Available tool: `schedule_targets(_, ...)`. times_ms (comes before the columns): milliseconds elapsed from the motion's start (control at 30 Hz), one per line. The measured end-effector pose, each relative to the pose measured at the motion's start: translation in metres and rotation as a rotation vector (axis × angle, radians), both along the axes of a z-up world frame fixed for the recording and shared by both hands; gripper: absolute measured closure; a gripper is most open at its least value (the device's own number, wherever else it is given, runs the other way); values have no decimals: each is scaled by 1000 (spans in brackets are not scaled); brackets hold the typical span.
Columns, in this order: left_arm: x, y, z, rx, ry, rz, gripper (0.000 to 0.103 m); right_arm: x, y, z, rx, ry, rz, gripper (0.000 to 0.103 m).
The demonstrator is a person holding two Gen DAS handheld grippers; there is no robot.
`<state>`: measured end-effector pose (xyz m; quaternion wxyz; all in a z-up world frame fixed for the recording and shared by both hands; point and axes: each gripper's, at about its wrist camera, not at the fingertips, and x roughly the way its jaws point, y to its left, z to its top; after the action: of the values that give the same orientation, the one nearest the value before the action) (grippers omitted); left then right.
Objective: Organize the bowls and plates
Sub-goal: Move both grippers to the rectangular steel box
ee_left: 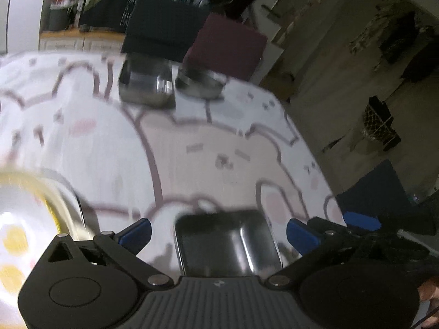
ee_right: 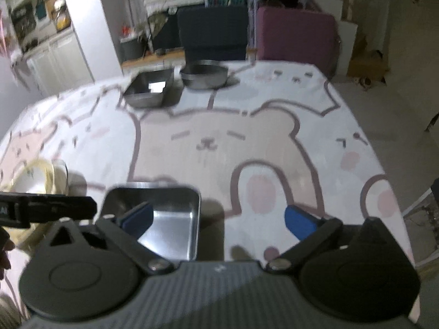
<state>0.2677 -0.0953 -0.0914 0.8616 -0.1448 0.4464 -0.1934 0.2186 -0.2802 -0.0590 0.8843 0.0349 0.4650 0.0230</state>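
Observation:
A square steel tray [ee_left: 227, 244] lies on the near part of the bear-print tablecloth [ee_left: 192, 142], right under my open, empty left gripper [ee_left: 219, 233]. It also shows in the right wrist view [ee_right: 162, 219], below and left of my open, empty right gripper [ee_right: 219, 219]. A second square steel tray [ee_left: 146, 83] [ee_right: 149, 87] and a round steel bowl [ee_left: 200, 82] [ee_right: 204, 76] sit side by side at the far edge. A white bowl with yellow spots [ee_left: 24, 233] [ee_right: 35, 175] stands at the near left.
A dark chair [ee_left: 164, 27] and a maroon chair [ee_left: 227, 46] stand behind the far table edge. The table's right edge drops to the floor [ee_left: 343, 96]. The left gripper's body [ee_right: 46, 209] reaches into the right wrist view at the left.

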Motion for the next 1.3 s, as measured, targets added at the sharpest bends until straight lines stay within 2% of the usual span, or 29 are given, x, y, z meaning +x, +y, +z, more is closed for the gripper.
schedule_targets(133,29,13,23,22,-64,18,0,14,5,18,5,-59,-41,0)
schedule_targets(333,87,39,47,101,-135,59,0,56,26,32,48,-117,-101,0)
schedule_targets(600,185,73,52,211,-176,90,0,120,44,13,253,-67,-298,0)
schedule_targets(767,247,78,32,302,-202,35,0,157,60,-18,365,8,-418,0)
schedule_targets(1000,307,66,-12,423,-226,-68,0,203,87,-66,466,97,-544,0)
schedule_targets(1300,347,36,-52,584,-227,-164,0,245,107,-109,512,150,-645,0)
